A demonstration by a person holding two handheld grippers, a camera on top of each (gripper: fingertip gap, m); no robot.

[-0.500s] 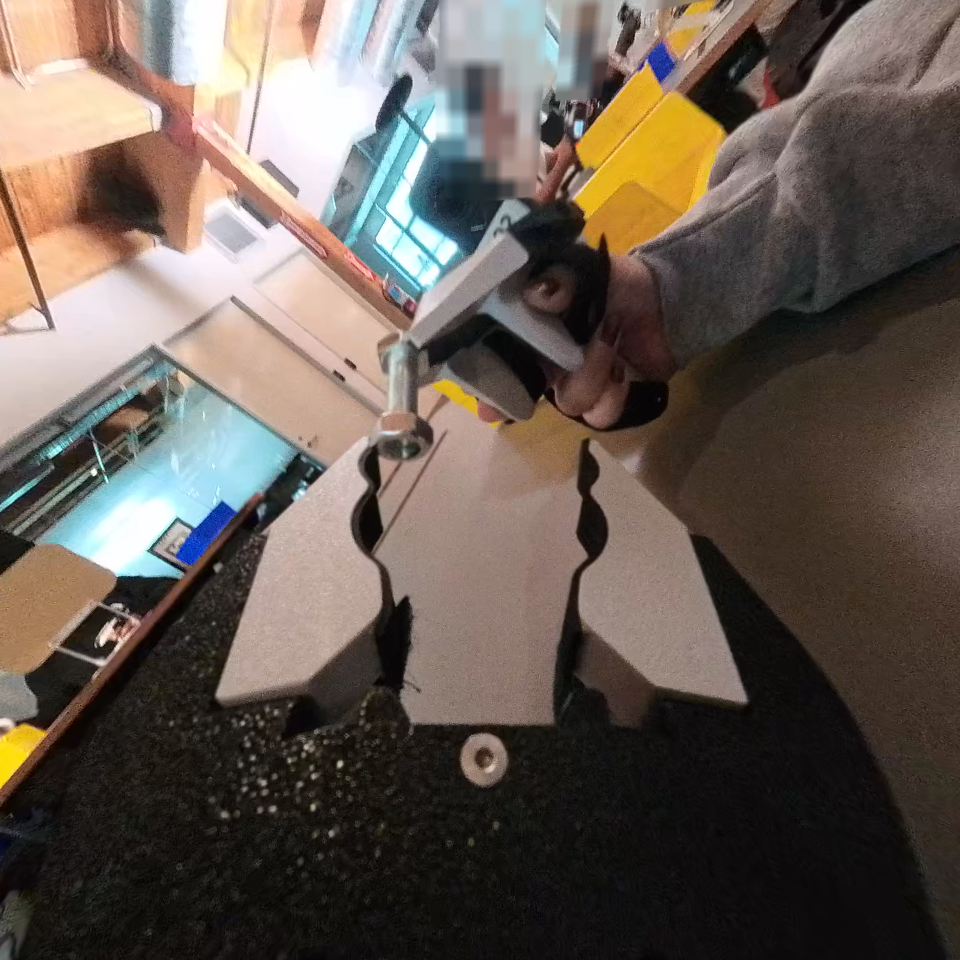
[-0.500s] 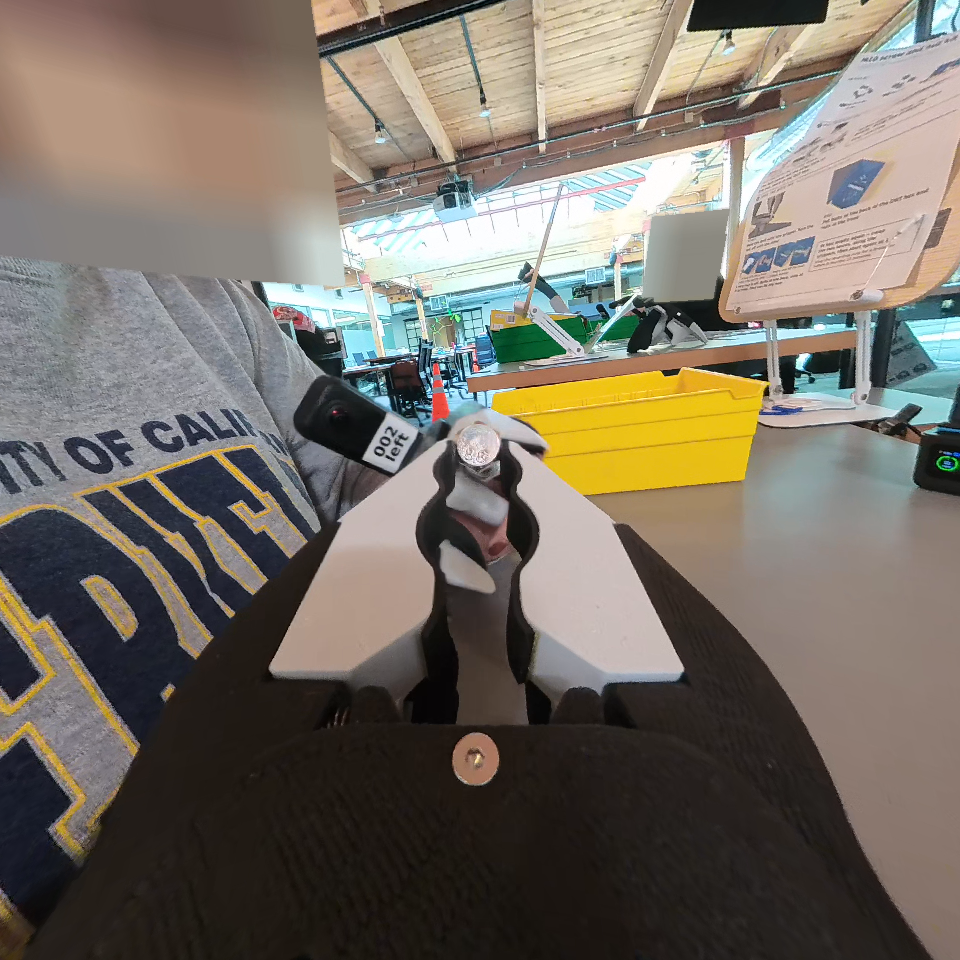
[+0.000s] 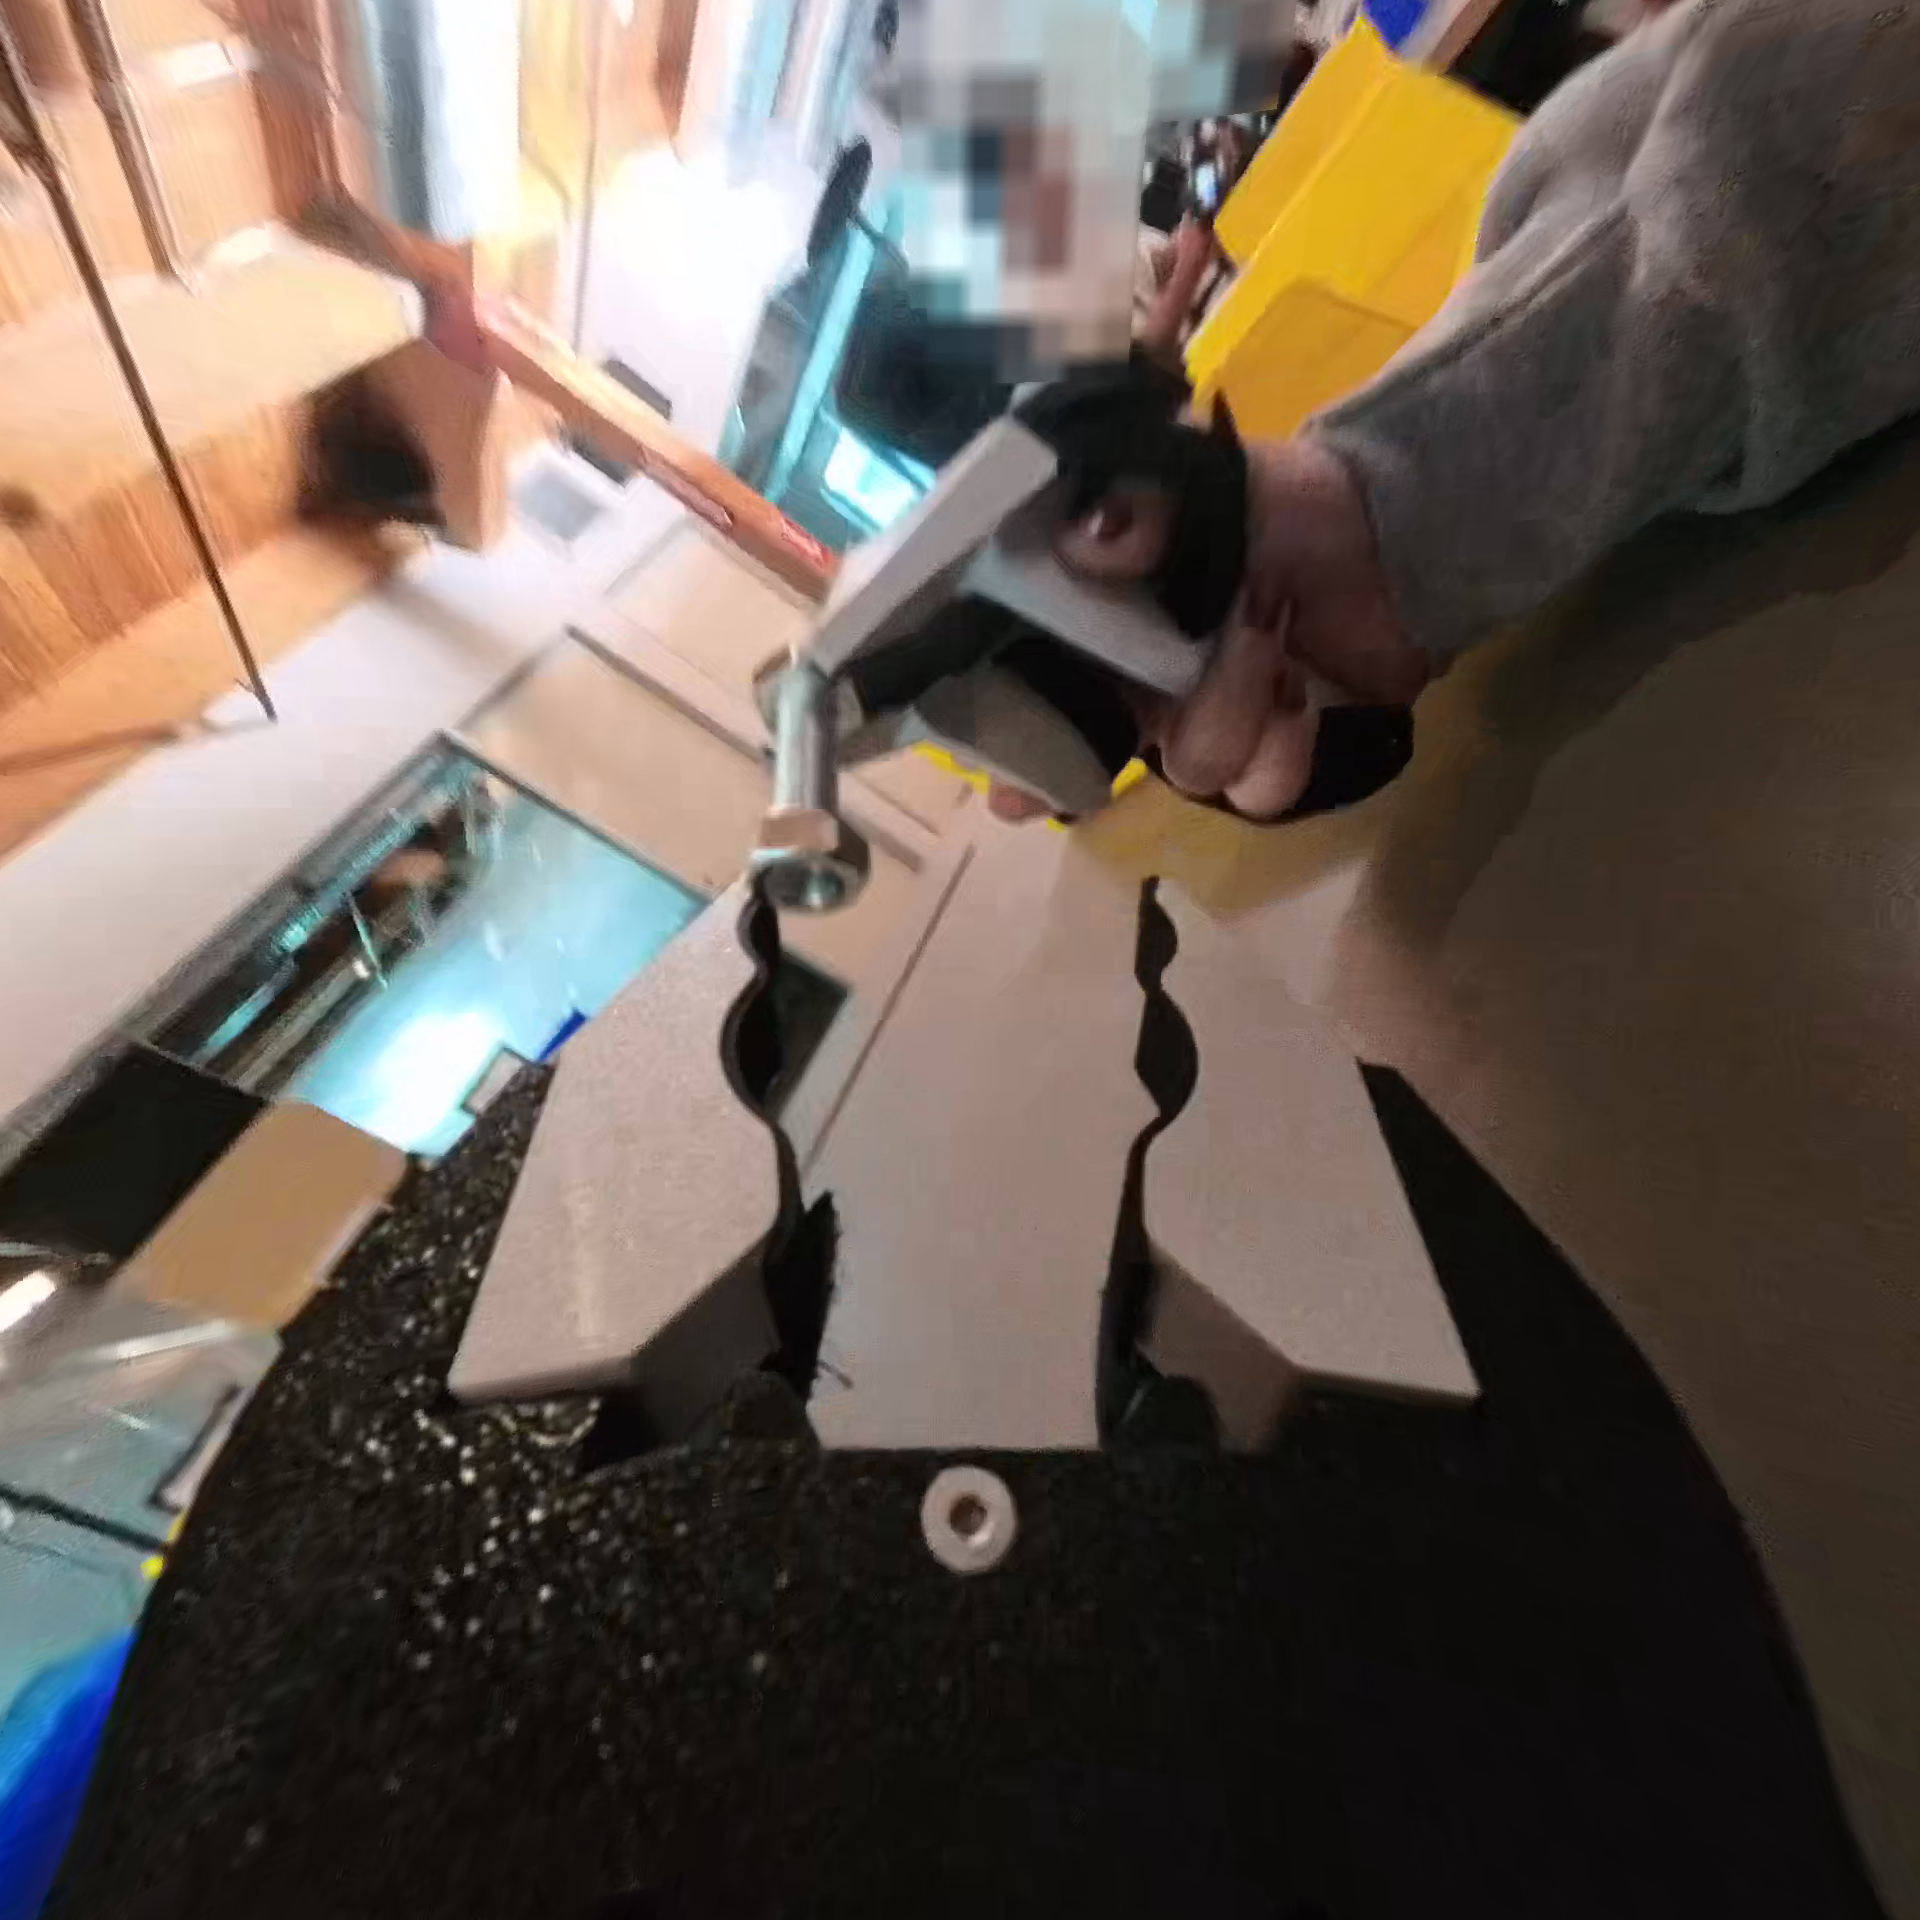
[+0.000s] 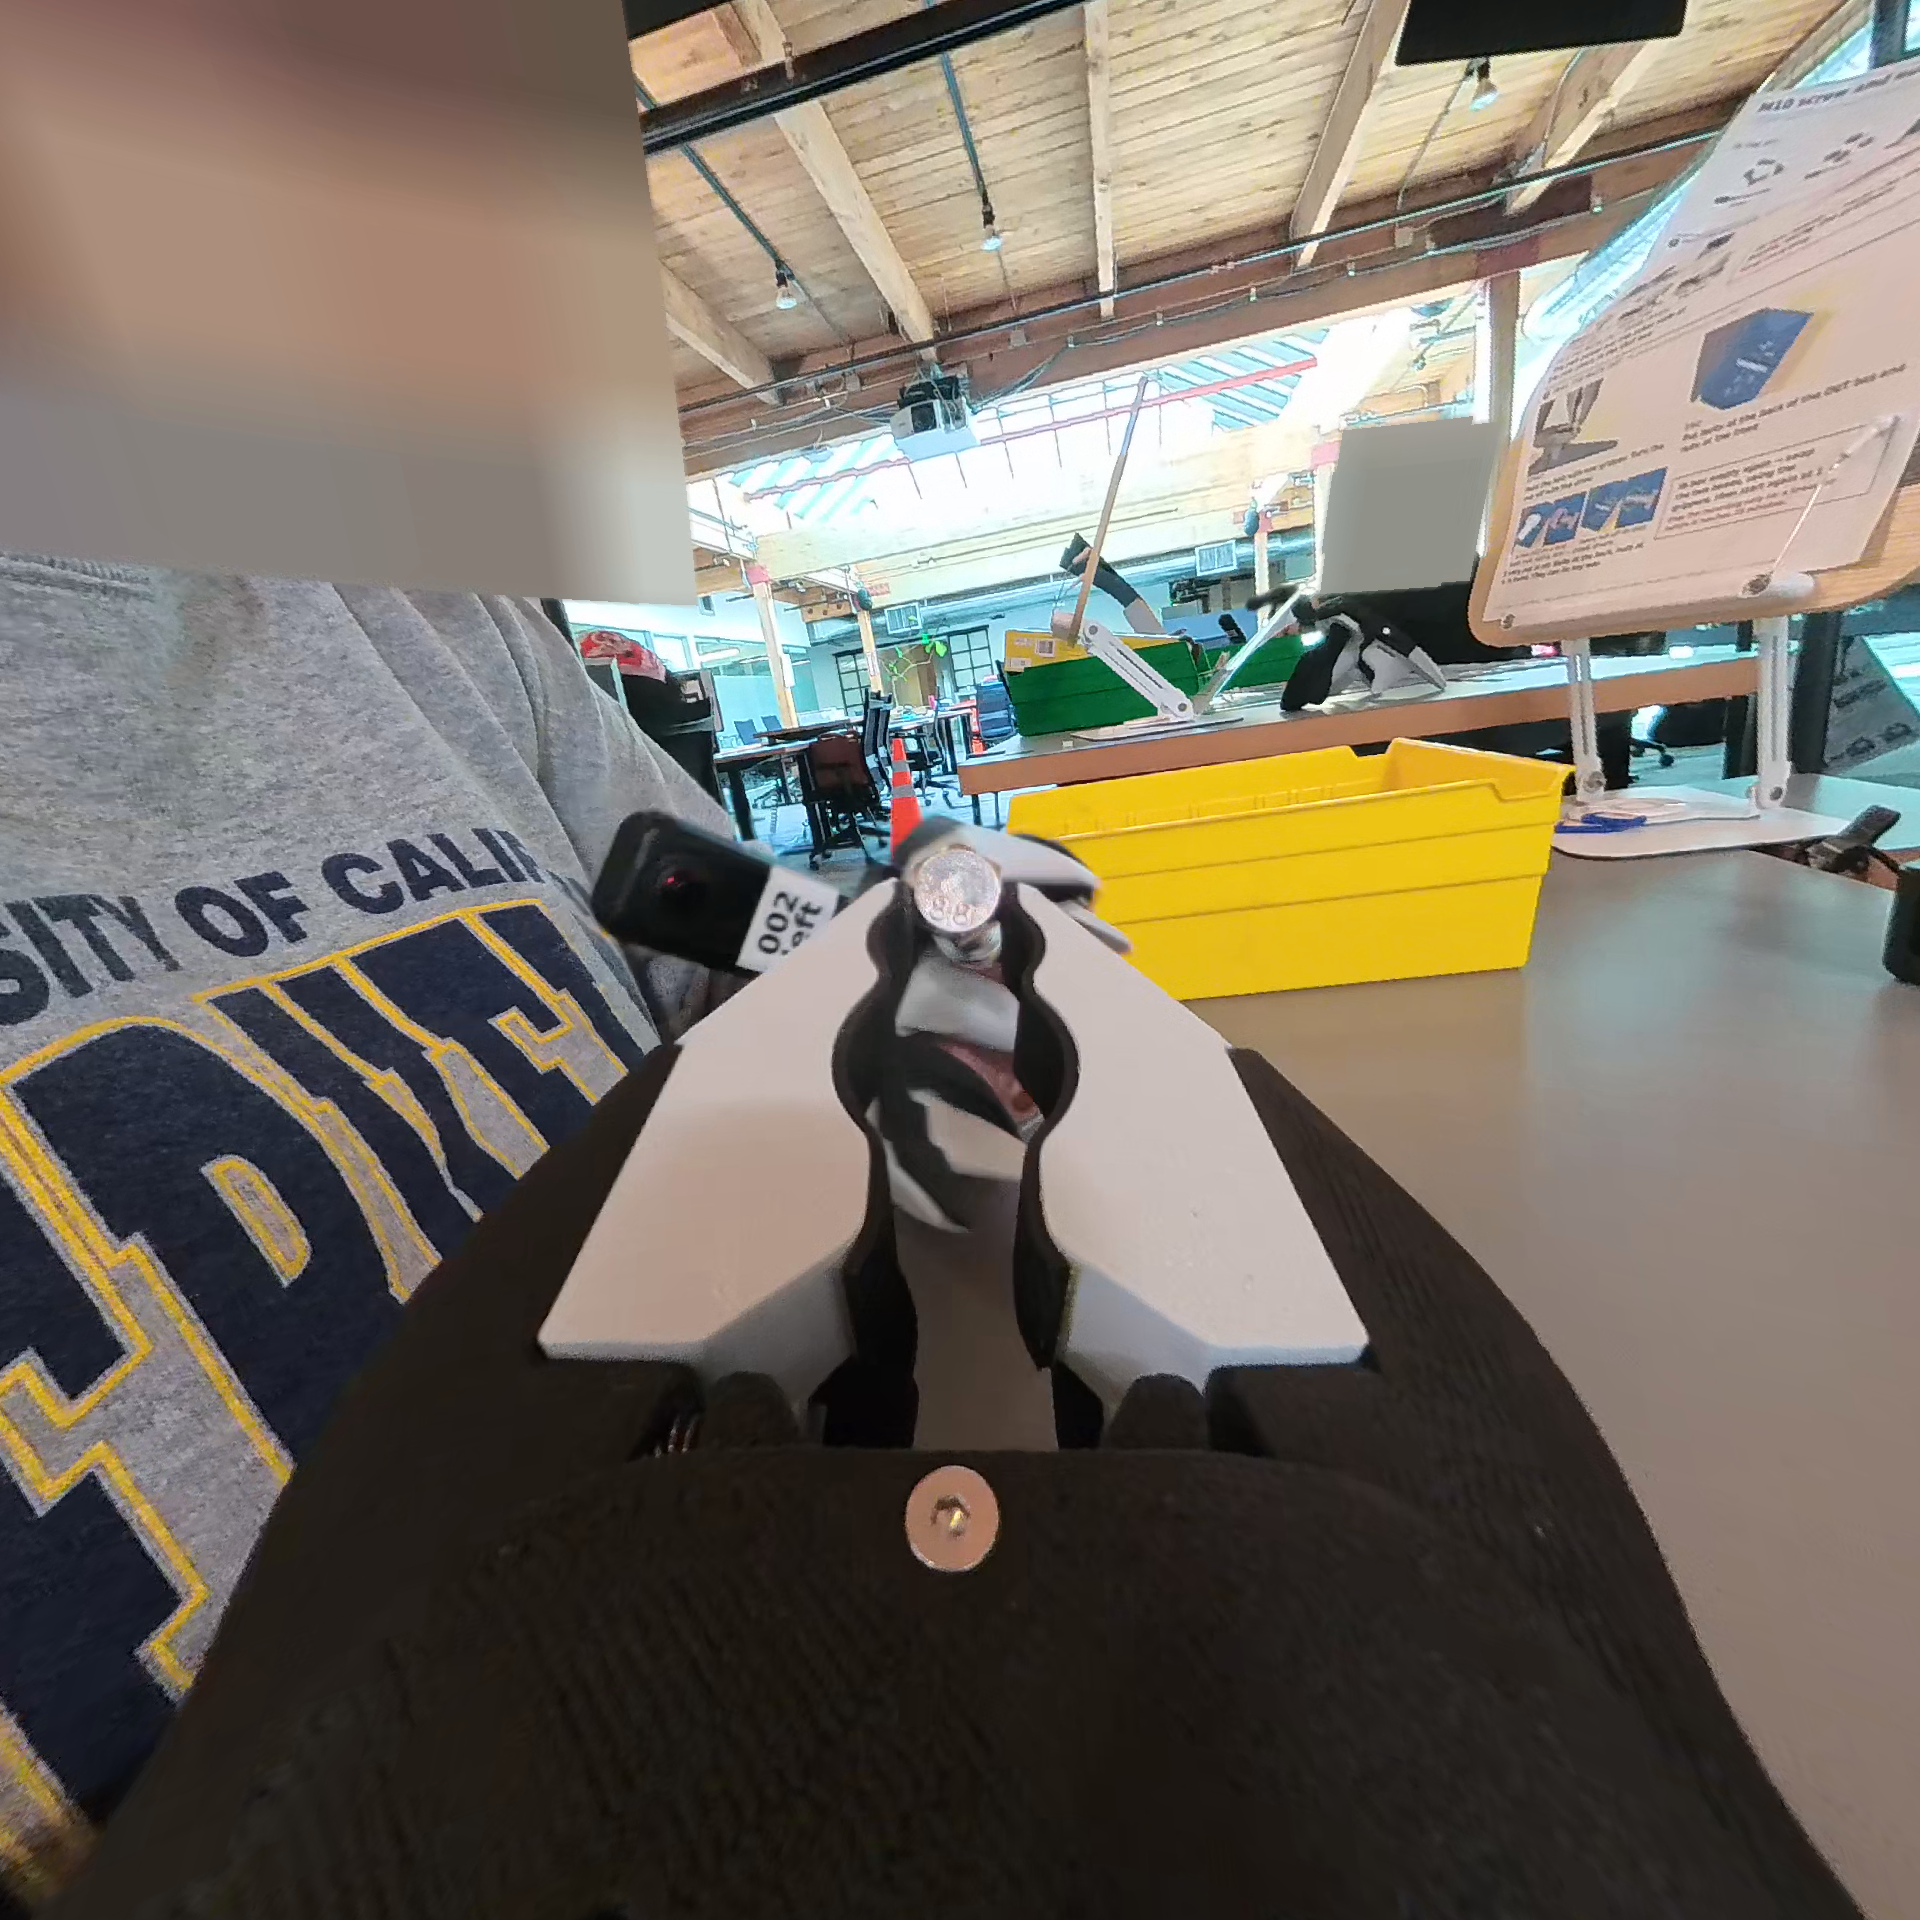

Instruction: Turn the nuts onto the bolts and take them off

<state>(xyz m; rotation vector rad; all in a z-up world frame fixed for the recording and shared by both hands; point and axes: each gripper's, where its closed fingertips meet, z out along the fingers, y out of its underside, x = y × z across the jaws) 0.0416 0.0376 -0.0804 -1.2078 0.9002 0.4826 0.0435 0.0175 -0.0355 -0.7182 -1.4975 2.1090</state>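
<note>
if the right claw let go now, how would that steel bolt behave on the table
The shiny steel bolt has a round shank, so it would likely roll, curving around its wider head. It looks solid metal: probably stiff, heavy for its size. The smooth finish suggests it could slip in the right claw. The hex nut might check rolling.

left gripper [image 3: 940, 914]: jaws spread wide | right gripper [image 4: 956, 914]: jaws closed, gripping

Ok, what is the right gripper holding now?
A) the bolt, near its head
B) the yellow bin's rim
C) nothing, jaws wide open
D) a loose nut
A: the right gripper is shut on the bolt just below its head, with the nut at the shaft's far end.
</note>
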